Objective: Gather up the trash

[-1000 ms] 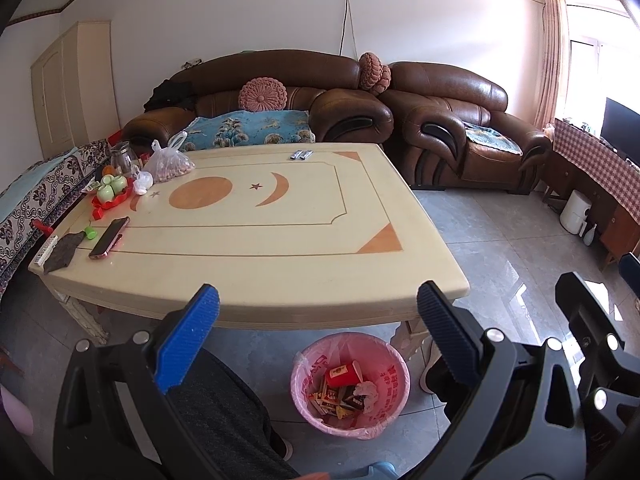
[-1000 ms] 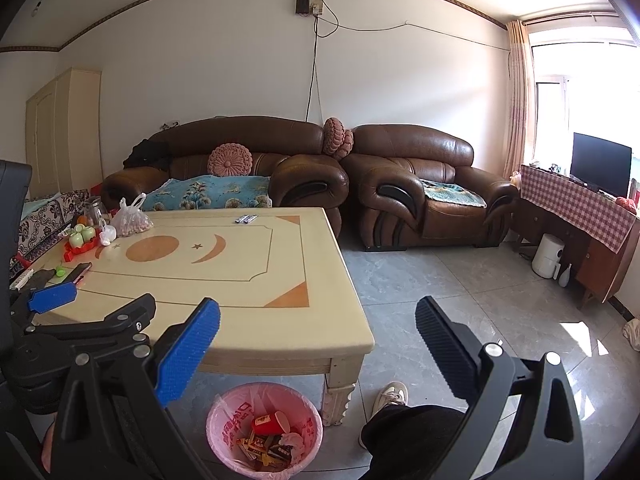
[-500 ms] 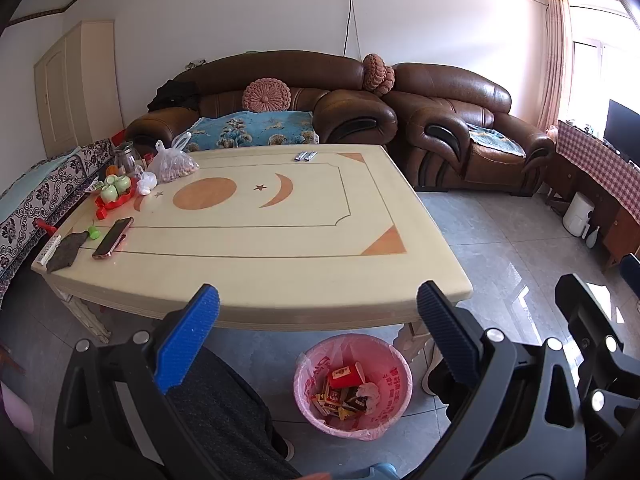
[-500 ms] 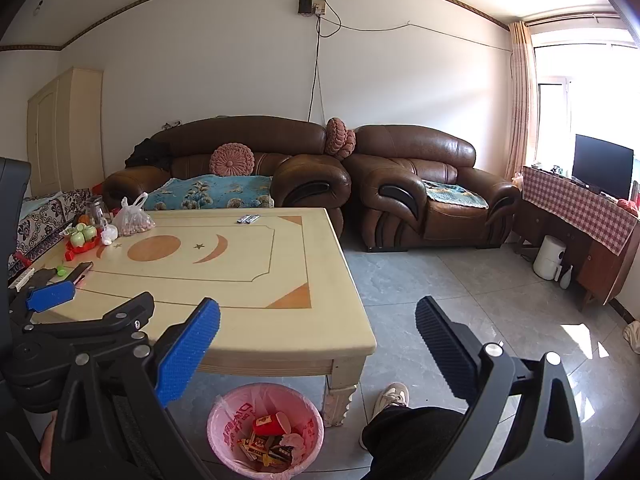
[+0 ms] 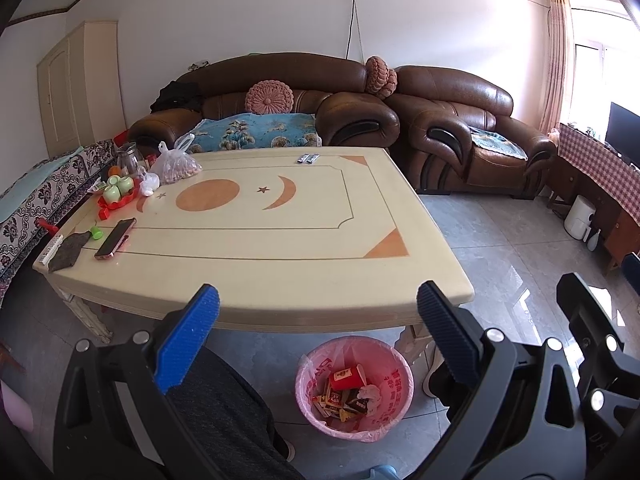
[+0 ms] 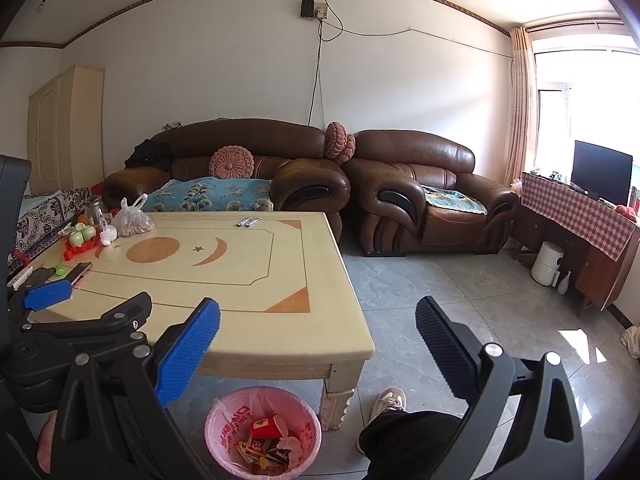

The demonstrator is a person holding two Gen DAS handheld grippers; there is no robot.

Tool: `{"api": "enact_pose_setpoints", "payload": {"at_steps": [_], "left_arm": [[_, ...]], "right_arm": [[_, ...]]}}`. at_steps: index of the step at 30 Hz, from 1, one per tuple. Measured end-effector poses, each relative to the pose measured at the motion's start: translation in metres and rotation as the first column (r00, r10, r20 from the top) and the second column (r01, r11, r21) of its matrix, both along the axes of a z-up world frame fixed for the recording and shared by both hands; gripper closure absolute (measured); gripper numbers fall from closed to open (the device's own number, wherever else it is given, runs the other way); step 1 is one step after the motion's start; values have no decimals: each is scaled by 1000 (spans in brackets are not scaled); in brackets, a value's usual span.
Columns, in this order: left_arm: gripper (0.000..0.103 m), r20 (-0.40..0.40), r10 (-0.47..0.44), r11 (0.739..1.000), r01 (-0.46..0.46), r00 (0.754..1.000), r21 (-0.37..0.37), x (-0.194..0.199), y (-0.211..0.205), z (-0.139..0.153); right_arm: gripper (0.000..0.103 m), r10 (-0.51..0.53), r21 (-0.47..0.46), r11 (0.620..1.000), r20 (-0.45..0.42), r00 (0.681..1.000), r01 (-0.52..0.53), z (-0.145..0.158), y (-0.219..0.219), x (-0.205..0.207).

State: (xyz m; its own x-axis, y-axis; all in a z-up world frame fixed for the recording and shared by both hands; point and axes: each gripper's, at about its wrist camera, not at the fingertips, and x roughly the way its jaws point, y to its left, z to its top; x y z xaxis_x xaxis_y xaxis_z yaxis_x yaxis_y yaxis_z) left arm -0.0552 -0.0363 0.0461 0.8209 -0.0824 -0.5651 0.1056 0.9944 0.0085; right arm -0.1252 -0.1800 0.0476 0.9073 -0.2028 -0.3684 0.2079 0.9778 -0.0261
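A pink-lined trash bin (image 5: 384, 420) (image 6: 224, 452) stands on the floor under the table's near edge, holding a red cup (image 5: 347, 377), wrappers and crumpled paper. My left gripper (image 5: 318, 334) hovers open and empty above the table's near edge and the bin. My right gripper (image 6: 318, 336) is open and empty too, over the table's near right corner. The left gripper also shows at the left edge of the right wrist view. The cream table (image 5: 280, 240) (image 6: 224, 284) carries two small silver wrappers (image 5: 308, 158) (image 6: 247, 222) near its far edge.
On the table's left end: a phone (image 5: 115, 238), dark cloth (image 5: 69, 250), red tray with green cups (image 5: 117, 192), a plastic bag (image 5: 176, 164). Brown sofas (image 5: 360, 112) stand behind. A person's legs and shoe (image 6: 386, 402) are near the bin. Grey tiled floor extends right toward a cabinet (image 6: 580, 236).
Both views have drifted slightly, so the table and bin sit a little to the right. Both grippers stay open and empty.
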Motion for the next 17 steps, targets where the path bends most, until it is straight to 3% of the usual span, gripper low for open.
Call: {"api": "enact_pose_setpoints", "payload": {"at_steps": [17], "left_arm": [[6,7,18,1000,-18,1000,12,-1,-1,3]], "right_arm": [[7,2,-2,1000,-1,1000,-2,0,0,1]]}}
